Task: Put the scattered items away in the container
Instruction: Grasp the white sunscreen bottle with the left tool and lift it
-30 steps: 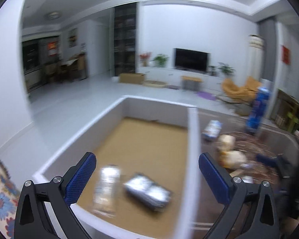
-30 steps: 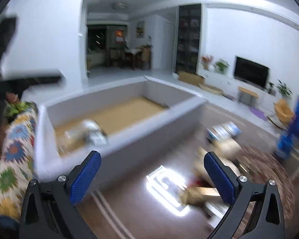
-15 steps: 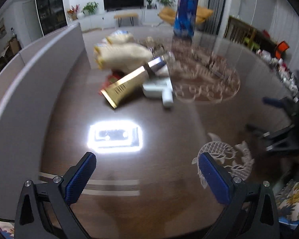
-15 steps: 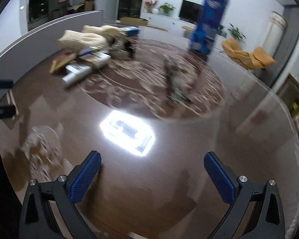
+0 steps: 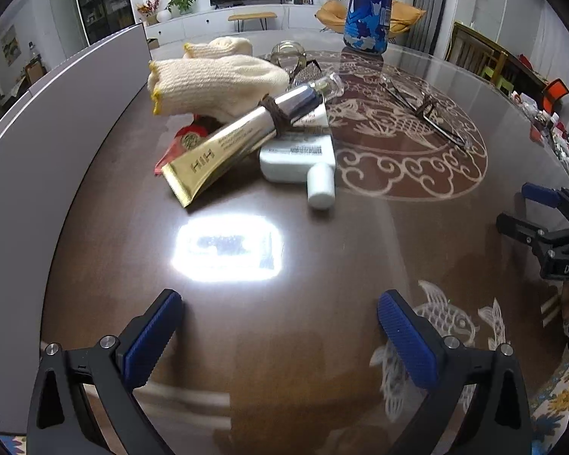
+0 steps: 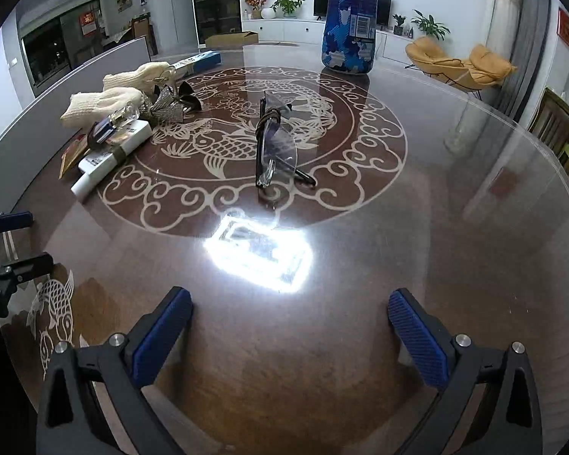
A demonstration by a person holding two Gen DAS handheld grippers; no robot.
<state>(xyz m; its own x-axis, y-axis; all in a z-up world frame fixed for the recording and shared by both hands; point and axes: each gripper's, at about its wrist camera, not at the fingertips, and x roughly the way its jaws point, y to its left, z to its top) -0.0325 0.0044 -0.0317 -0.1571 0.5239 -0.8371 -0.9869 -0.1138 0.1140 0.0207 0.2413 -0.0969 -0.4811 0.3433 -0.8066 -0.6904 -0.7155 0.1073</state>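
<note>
The left gripper [image 5: 277,335] is hovering low over the table [image 5: 322,265] with its blue fingers [image 5: 151,337] spread wide, holding nothing. The right gripper [image 6: 290,335] is sitting the same way, fingers [image 6: 417,341] wide apart and gripping nothing, aimed toward the far side.

Beyond the left gripper, a gold tube [image 5: 239,140] is lying with its long axis running from near-left to far-right, crimped end nearest, resting across a white bottle [image 5: 299,159] whose cap is pointing toward the near side. Cream gloves [image 5: 216,83] are lying just behind them. The grey container [image 5: 38,144] wall is standing along the left.

Ahead of the right gripper, folded glasses [image 6: 273,144] are lying on the table's fish pattern, their length running near to far. A tall blue canister [image 6: 351,19] is standing at the far edge, with a living room behind.
</note>
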